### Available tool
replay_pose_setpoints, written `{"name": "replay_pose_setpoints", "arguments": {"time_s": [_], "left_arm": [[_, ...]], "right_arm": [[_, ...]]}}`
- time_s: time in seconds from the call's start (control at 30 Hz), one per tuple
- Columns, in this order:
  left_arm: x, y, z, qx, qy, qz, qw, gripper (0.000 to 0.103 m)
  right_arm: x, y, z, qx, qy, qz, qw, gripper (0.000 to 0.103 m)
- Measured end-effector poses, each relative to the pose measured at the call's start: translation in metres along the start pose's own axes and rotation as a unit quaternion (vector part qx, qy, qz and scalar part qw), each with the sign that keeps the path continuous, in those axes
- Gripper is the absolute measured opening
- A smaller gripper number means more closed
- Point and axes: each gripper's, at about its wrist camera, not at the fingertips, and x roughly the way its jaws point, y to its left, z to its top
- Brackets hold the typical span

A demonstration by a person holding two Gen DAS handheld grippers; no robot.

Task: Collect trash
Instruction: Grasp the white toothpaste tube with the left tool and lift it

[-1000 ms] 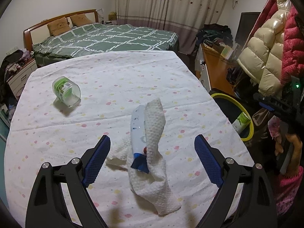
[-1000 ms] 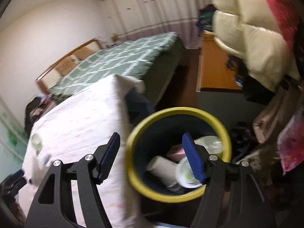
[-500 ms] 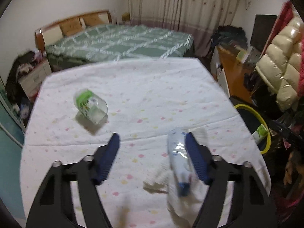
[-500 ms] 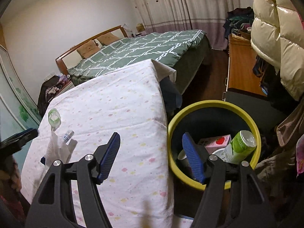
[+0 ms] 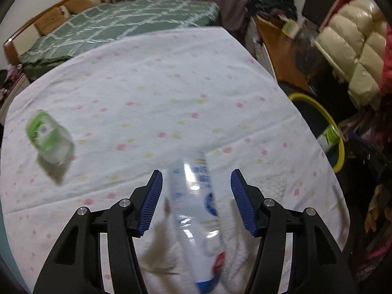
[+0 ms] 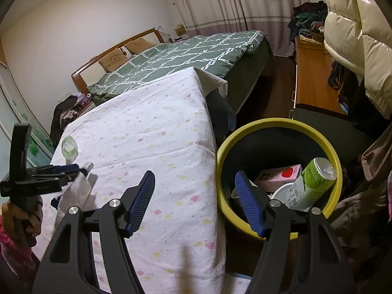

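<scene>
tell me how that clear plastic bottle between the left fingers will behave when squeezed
The plastic bottle looks empty and thin-walled, so probably light and apt to crumple. Its glossy label may slip. It lies on a floppy paper towel, which could drag along.

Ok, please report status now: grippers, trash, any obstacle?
Left gripper open around bottle on paper towel, not gripped. Right gripper open, empty, by bin. Nothing blocking.

Green-quilted bed [image 6: 176,56], puffer coat [image 6: 355,31]
</scene>
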Motion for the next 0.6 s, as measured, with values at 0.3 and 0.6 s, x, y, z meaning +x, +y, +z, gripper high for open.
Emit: {"name": "replay_pose_setpoints", "arguments": {"time_s": [0.3, 0.6], "left_arm": [[0.012, -0.002, 0.001, 0.003, 0.026, 0.025, 0.9994, 0.032], [-0.045, -0.012, 0.002, 0.018, -0.06, 0.066, 0.9958, 0.026]], "right_arm": [[0.002, -0.007, -0.003, 0.008, 0.004, 0.005, 1.0, 0.065], [-0.008, 0.002, -0.003, 0.004, -0.004, 0.015, 1.0, 0.065]]}}
